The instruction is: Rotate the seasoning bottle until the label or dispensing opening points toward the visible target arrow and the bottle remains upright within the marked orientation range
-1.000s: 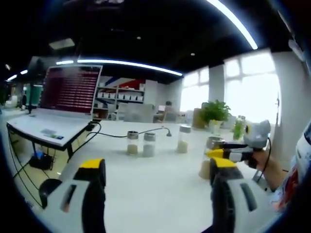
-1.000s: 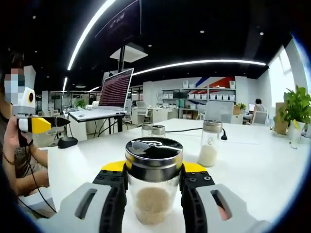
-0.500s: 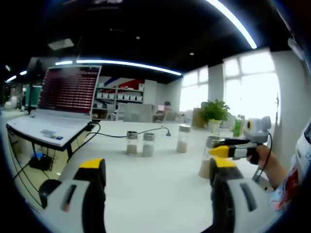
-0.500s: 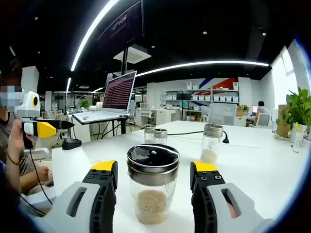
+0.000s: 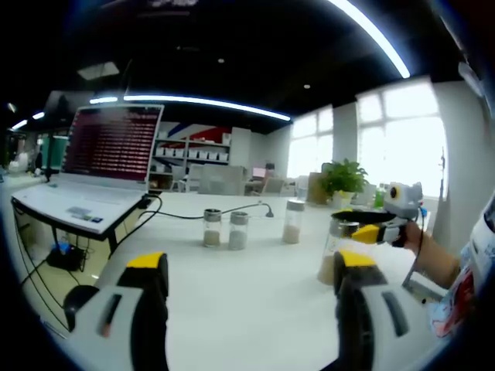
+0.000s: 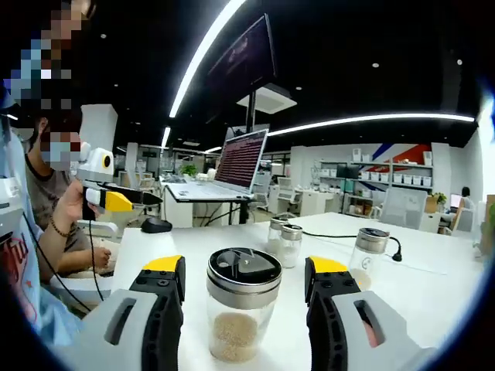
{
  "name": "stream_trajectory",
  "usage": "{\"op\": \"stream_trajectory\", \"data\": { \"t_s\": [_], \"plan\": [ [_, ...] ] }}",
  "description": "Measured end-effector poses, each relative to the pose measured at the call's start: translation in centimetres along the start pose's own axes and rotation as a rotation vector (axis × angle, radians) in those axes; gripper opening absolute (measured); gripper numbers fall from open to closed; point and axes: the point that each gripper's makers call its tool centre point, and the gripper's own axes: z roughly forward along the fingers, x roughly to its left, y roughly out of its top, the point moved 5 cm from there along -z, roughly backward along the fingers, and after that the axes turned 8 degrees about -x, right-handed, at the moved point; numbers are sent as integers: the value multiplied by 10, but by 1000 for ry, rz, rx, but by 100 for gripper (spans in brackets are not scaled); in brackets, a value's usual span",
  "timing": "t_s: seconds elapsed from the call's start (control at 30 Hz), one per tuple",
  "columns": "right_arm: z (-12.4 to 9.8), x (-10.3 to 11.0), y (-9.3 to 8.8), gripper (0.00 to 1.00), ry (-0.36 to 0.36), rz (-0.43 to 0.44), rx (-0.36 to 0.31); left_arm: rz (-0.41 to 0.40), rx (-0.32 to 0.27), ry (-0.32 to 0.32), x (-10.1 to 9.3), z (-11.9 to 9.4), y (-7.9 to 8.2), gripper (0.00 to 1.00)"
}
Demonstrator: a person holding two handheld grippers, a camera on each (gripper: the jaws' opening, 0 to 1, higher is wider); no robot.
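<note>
Right gripper [image 6: 244, 290], jaws apart: the clear glass seasoning bottle with a steel lid [image 6: 243, 305] stands upright between them, apparently untouched. Left gripper [image 5: 247, 286], jaws apart, holding nothing; the bottle at its 2 o'clock.

Bare white surface [image 5: 247, 301] lies open in the lower centre of the left gripper view. Two small jars [image 5: 223, 228] and a taller jar [image 5: 291, 222] stand mid-frame; a laptop [image 5: 93, 166] blocks the left.

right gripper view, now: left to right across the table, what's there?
Other tool held by a person → black mouse → seasoning bottle between the open tool → pair of small jars → lone jar → black cable.
</note>
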Motion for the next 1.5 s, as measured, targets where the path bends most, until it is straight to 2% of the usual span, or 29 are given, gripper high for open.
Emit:
{"op": "stream_trajectory", "data": {
  "t_s": [0.07,0.2,0.43,0.57,0.7,0.9,1.03,1.17,1.37,1.5],
  "plan": [
    [-1,-7,-1,67,26,57,-10,1,-2,4,1,0,1,94],
    [-4,-12,0,68,133,82,-37,2,-4,5,0,1,2,94],
    [-1,-25,4,70,176,119,-48,5,4,2,2,3,1,94],
    [2,-26,3,68,244,150,-79,4,4,5,4,4,1,94],
    [5,-23,4,65,331,223,-105,-9,4,-6,2,5,0,94],
    [7,-14,-4,62,378,177,-57,-14,-13,-6,1,2,3,94],
    [9,-14,-9,60,372,150,-25,-22,-16,-6,0,4,4,94],
    [12,-12,-12,53,391,148,-6,-18,-8,-24,-5,7,0,94],
    [15,-11,-14,54,402,163,-1,-24,4,-29,-7,9,-3,94],
    [16,-8,-12,46,413,156,-8,-34,-15,-23,-5,6,1,94]
  ]
}}
